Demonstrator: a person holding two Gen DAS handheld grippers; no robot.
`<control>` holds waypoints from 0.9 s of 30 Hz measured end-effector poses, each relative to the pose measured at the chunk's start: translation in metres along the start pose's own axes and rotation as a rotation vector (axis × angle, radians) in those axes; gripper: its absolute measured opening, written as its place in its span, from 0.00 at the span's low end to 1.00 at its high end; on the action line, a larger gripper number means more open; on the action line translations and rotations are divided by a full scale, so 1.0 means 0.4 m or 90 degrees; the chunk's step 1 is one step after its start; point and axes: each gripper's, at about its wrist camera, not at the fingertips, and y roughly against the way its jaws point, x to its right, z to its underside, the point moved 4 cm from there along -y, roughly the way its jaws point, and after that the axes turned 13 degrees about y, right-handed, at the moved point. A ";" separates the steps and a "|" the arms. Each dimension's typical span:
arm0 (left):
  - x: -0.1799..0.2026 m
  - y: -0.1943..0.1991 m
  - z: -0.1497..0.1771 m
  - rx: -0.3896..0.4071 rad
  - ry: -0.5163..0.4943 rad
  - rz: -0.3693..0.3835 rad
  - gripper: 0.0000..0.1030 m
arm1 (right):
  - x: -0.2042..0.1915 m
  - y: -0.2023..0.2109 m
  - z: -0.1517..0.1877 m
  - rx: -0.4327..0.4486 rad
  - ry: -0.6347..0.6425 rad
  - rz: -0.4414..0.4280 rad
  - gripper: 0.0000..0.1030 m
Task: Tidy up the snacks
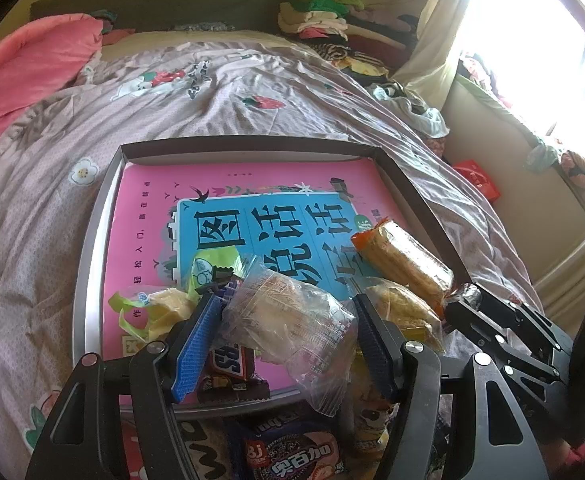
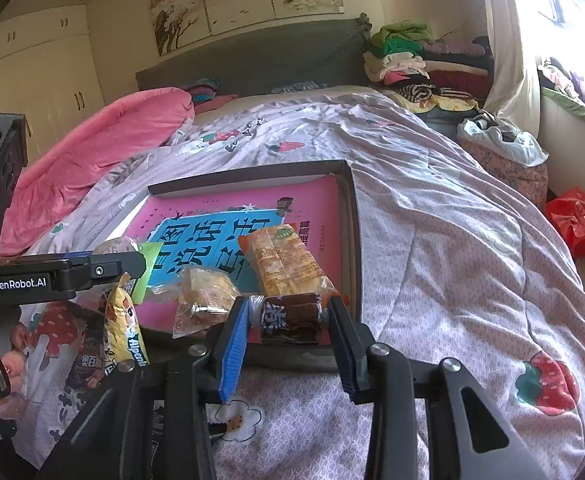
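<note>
- Left wrist view: the left gripper (image 1: 288, 324) is seen clenched on a crinkled clear-plastic bag (image 1: 292, 324) with a pale pastry inside, the ribbed blue pads pressed against its two sides.
- The bag is held above the near edge of a shallow dark-walled box lid (image 1: 248, 148), which lies on the bed's quilted, strawberry-printed cover (image 1: 252, 80).
- A glossy pink book (image 1: 196, 196) with a blue panel is laid flat in the lid (its print is upside down from here).
- On the book, a long orange-ended biscuit pack (image 1: 402, 258), a lime-green wrapped sweet (image 1: 212, 268) and a brown chocolate bar (image 1: 228, 364) are seen; a dark cookie packet (image 1: 292, 452) lies on the cover, outside the lid.
- Right wrist view: the right gripper (image 2: 288, 316) is closed on a small, blocky dark-brown wrapped snack (image 2: 290, 318) at the lid's near right corner, just in front of the biscuit pack.
- A yellow foil stick pack (image 2: 126, 328) is propped beside the left gripper's black arm.
</note>
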 end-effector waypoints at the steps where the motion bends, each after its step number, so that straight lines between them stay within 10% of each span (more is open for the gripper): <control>1: -0.001 0.000 -0.001 0.000 0.001 0.000 0.67 | 0.001 0.001 -0.001 0.000 -0.001 0.000 0.39; 27: -0.010 0.000 -0.004 -0.005 0.007 -0.011 0.70 | 0.002 0.020 -0.002 0.003 -0.007 0.003 0.45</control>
